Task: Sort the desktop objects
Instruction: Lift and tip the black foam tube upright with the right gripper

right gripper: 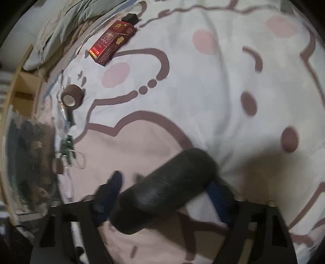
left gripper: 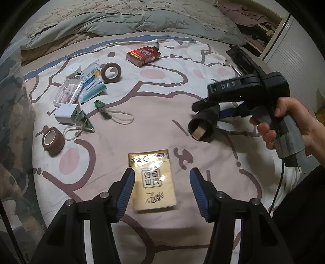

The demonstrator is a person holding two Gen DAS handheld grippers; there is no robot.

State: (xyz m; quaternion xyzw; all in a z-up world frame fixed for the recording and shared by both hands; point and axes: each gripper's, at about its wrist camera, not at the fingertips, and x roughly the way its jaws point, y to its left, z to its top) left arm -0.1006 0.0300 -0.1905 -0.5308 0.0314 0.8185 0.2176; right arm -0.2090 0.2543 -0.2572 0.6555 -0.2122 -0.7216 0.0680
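The right gripper [left gripper: 205,121] carries the raised letters "DAS" on its black housing, and a hand [left gripper: 292,123] grips its grey-taped handle. Across its blue pads lies a black tube [right gripper: 164,188], matt and cylindrical, with a tan block showing in its open end; the view is blurred, so I cannot tell whether the pads press on it or only flank it. The left gripper [left gripper: 162,188] hangs over a glossy yellow tissue pack [left gripper: 152,180] printed with large Chinese characters; its ribbed blue fingers [left gripper: 126,193] stand apart on either side of the pack, which lies flat on the sheet [left gripper: 203,91] without being pinched. The sheet is soft cloth, white and pink with brown cartoon outlines and pink spots. Two brown tape rolls lie on it: one [left gripper: 111,72] on its side at the far left, one [left gripper: 53,141] nearer. A red carton [left gripper: 143,55] with gold print too small to read lies far off, a small dark thing behind it. At the left sit one white adapter [left gripper: 66,113], one blue-and-white packet [left gripper: 91,83], one clear plastic case [left gripper: 66,93], one white round disc [left gripper: 73,69] and two small green boards [left gripper: 100,108] with looped white cords. A rumpled grey-green quilt [left gripper: 121,18] lies behind.
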